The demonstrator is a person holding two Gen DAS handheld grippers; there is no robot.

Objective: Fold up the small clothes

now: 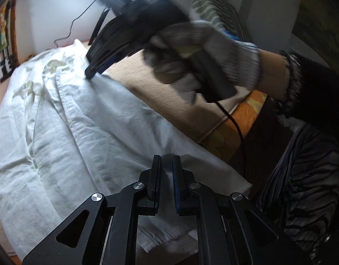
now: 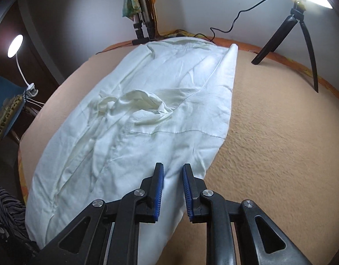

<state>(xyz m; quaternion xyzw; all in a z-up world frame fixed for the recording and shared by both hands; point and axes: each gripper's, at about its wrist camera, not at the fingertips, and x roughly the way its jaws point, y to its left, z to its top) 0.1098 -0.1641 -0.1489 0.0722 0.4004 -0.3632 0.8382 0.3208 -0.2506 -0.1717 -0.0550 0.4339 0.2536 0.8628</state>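
The white garment [image 2: 134, 121] lay creased along the tan bed cover [image 2: 280, 143]; judged light, limp and non-slip, best taken at a hemmed edge or corner. The left gripper [image 1: 167, 165] was nearly closed over the near hem, holding nothing visible. The right gripper [image 2: 172, 174] stood narrowly apart, empty.

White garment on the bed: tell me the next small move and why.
Probably lower the right gripper onto the white garment's near right edge and pinch it. Its jaws stand apart above that edge with no cloth between them, and the garment lies long, rumpled and unfolded on the tan blanket. The left gripper hovers over the near end.
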